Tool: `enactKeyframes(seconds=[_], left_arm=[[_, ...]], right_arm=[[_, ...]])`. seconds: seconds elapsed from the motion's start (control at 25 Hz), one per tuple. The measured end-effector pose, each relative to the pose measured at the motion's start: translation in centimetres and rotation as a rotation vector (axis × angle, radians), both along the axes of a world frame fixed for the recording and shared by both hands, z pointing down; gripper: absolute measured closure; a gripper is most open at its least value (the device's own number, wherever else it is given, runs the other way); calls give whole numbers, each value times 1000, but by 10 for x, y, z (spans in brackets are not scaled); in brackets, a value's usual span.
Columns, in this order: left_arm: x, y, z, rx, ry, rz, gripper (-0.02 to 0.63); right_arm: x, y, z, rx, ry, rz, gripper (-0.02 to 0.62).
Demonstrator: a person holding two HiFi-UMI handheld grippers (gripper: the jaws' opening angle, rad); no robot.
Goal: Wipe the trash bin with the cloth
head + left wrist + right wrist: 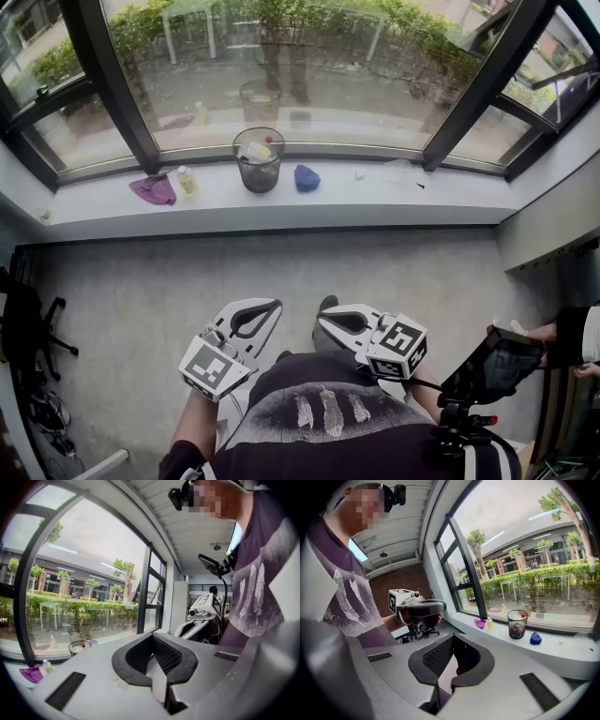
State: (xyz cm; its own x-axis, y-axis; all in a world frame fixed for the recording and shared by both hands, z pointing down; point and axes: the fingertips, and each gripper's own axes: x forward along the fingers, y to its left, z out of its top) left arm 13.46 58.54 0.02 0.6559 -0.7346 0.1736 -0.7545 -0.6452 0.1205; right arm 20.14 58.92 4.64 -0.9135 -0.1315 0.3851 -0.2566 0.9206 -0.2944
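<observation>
Grippers: left gripper (266,315) and right gripper (330,324) both have their jaws closed on nothing. They are held close to the person's body, well apart from the work. Trash bin (259,161) stands on the windowsill (422,199) at twelve o'clock and has rubbish inside. Purple cloth (154,189) lies at its nine o'clock, with a small bottle (187,180) between them. Blue cloth (307,178) sits just beside it at three o'clock.

Judgement: the step in hand is the approach and cloth pick-up. Recommend opening one gripper's jaws before reaching, pinching a raised fold, and steadying the bin's rim with the other.

Count: two grippers, one bin, two cloths, one bottle.
</observation>
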Motion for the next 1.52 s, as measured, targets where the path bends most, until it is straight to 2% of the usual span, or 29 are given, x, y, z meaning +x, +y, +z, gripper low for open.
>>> enactKeyframes(seconds=[0.16, 0.36, 0.48, 0.56, 0.6, 0.68, 0.8, 0.88, 0.96, 1.08, 1.24, 1.4, 1.52], left_arm=[[15, -40, 6, 10, -75, -12, 618], [39, -104, 5, -61, -97, -43, 618], [52, -151, 11, -74, -181, -62, 618], [57, -174, 14, -93, -172, -98, 618], [57, -182, 16, -114, -162, -115, 618], [57, -196, 21, -150, -189, -136, 618], [55, -219, 23, -151, -227, -147, 618], [44, -232, 19, -151, -207, -161, 617], [30, -244, 15, -142, -223, -163, 618], [7, -261, 18, -119, -263, -146, 618], [-37, -293, 25, -87, -235, -121, 618], [-79, -326, 25, -31, -220, -52, 618], [-111, -350, 14, 32, -259, 15, 618]], right_arm=[[13, -44, 17, -61, -21, 3, 597], [31, -107, 21, -205, -95, -36, 597], [43, -155, 31, -272, -146, -35, 597], [50, -178, 37, -299, -162, -62, 597], [51, -187, 40, -309, -168, -85, 597], [51, -208, 42, -310, -168, -127, 597], [54, -242, 35, -229, -134, -158, 597], [47, -260, 28, -165, -116, -161, 597], [37, -274, 23, -128, -102, -152, 597], [22, -289, 22, -140, -91, -129, 597], [-9, -307, 27, -146, -36, -90, 597], [-58, -328, 25, -170, -7, -32, 597], [-102, -338, 12, -136, 10, -26, 597]])
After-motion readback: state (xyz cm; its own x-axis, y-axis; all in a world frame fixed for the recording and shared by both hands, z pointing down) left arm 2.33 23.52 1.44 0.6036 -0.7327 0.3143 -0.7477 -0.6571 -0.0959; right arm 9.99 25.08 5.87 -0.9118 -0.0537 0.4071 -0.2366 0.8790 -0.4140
